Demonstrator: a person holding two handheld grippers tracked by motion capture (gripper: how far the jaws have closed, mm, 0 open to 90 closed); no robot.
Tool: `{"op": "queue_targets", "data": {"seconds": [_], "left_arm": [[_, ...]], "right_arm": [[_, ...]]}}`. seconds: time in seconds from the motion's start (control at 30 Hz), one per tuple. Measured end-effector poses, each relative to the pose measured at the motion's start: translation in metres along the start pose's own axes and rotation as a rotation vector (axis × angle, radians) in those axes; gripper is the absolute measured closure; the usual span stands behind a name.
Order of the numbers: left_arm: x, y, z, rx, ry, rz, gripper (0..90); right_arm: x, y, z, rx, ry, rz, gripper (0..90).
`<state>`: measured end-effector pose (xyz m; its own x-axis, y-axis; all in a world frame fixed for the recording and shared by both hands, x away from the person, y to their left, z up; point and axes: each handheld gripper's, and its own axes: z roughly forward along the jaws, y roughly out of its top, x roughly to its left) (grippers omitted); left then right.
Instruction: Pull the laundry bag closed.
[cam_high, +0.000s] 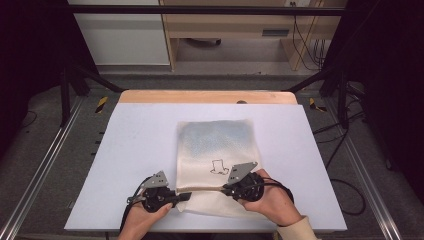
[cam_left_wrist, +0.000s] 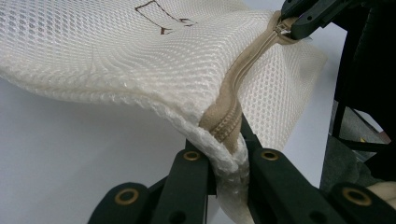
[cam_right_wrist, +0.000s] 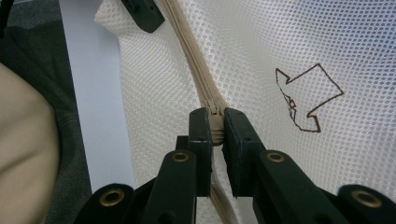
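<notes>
Mesh laundry bag (cam_high: 216, 150) lay flat mid-table on the pale mat (cam_high: 125, 150), zipper (cam_right_wrist: 196, 70) along its near edge. Left gripper (cam_left_wrist: 229, 154) was clamped tight on the bag's corner at the zip end, fabric bunched btwn the jaws. Right gripper (cam_right_wrist: 215, 128) was closed on the zipper pull (cam_right_wrist: 214, 114), no gap showing. Risks, as I judged: pull is small, so it could slip out w/ a sideways tug; if the left hold gave, the bag would drag along instead of the zip running; loose mesh by the slider might snag the teeth.
</notes>
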<state>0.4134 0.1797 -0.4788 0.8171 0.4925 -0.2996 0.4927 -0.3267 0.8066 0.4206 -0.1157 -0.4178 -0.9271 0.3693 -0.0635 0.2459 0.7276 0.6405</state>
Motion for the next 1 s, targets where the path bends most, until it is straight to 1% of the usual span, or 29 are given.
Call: {"op": "queue_targets", "data": {"seconds": [1.0], "left_arm": [[-0.0002, 0.0000, 0.0002, -0.002, 0.002, 0.001, 86.7]], "right_arm": [[-0.0004, -0.0042, -0.0028, -0.002, -0.003, 0.006, 82.3]]}}
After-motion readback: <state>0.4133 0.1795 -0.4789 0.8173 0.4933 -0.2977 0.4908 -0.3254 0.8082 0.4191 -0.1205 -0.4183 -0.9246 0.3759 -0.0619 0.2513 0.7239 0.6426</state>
